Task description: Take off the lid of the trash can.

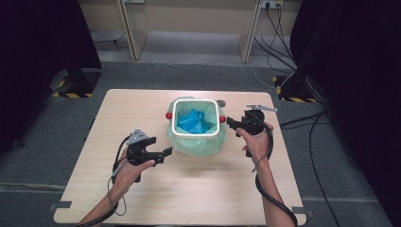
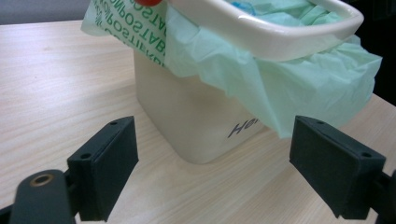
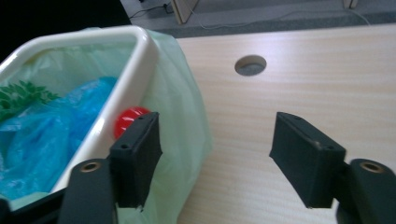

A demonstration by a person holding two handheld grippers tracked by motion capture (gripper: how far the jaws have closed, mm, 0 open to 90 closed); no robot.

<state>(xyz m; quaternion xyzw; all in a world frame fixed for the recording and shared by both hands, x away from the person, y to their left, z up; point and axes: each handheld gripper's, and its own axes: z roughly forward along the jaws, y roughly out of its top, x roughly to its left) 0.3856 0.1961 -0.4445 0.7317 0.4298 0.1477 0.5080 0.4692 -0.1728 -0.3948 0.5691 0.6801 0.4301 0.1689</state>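
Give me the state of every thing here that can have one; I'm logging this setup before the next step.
Bin: upright on the table, no lid.
Green liner bag: fitted in, edge folded over the outside, held under the white rim ring.
Blue bag: crumpled inside the bin.
Left gripper: open, holds nothing.
Right gripper: open, beside the rim's red knob, not gripping it.

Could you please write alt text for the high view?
A small white bin lined with a green bag stands mid-table, blue plastic inside. A person's left gripper and right gripper flank it, fingers open.
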